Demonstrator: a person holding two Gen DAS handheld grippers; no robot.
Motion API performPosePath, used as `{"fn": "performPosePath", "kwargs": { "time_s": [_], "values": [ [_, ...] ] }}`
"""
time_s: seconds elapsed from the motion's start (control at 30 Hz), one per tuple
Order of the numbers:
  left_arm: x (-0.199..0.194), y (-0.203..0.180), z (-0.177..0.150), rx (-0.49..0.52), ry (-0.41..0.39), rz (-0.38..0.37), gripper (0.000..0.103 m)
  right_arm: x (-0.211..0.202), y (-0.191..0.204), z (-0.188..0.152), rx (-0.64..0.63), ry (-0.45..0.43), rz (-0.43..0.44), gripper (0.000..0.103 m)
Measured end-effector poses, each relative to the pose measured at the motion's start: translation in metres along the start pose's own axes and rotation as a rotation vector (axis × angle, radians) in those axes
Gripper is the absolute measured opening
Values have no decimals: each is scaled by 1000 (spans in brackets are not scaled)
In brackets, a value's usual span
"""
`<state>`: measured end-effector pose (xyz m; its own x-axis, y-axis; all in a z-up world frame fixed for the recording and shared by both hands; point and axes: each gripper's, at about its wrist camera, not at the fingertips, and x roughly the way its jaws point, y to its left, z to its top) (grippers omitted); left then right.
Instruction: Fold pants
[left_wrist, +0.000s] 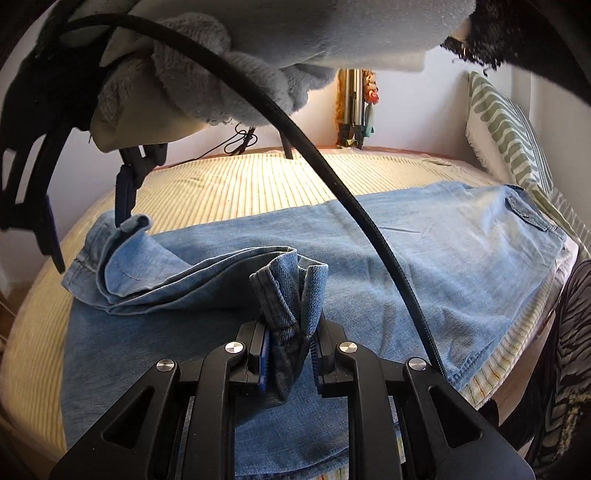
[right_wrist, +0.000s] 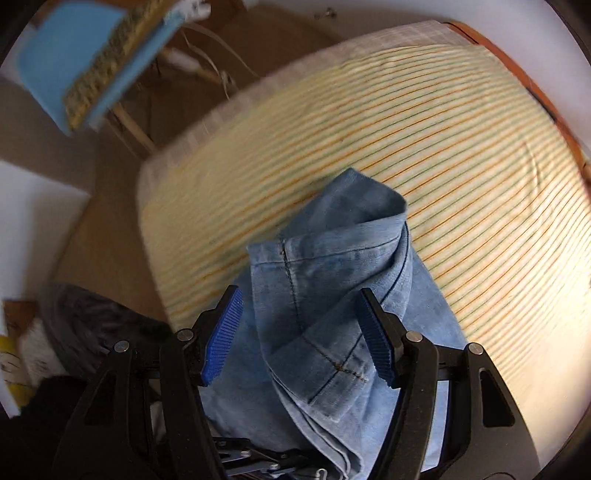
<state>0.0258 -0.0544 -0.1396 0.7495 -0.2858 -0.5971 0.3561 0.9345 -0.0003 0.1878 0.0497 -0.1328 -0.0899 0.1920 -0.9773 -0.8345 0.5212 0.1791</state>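
Pants (left_wrist: 424, 251): soft, limp denim, spread on striped bed (left_wrist: 229, 177) mid-frame. L gripper (left_wrist: 288, 354) clamps bunched hem, bottom center. R gripper (right_wrist: 299, 336) jaws apart w/ hem fold between, not pinched. Best hold: thick hems.

A bed covered with a cream sheet (left_wrist: 236, 181) striped in thin orange and green lines is seen filling most of both views. In the left wrist view, a pale white wall (left_wrist: 413, 110) is seen behind the bed at twelve o'clock, and a white cushion patterned with green bands (left_wrist: 506, 129) is propped in the corner at two o'clock. Warm light is cast across the sheet's far half. In the right wrist view, a brown floor (right_wrist: 110, 236) is shown at nine o'clock beside the bed. A light blue chair with pale wooden legs (right_wrist: 74, 62) is placed at eleven o'clock, blurred. A white wall (right_wrist: 480, 18) is visible at one o'clock.
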Motion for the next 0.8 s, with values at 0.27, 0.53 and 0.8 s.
{"fn": "performPosePath", "kwargs": {
  "time_s": [0.27,0.53,0.8],
  "values": [
    [-5,10,-5,-20,-10,-20,16,-29,-34,-35,130,-6,10,66],
    [-7,10,-3,-18,-31,-5,16,-1,-13,-35,100,47,35,66],
    [-9,3,-6,-12,-40,5,16,36,37,-5,-26,104,-149,66]
  ]
}}
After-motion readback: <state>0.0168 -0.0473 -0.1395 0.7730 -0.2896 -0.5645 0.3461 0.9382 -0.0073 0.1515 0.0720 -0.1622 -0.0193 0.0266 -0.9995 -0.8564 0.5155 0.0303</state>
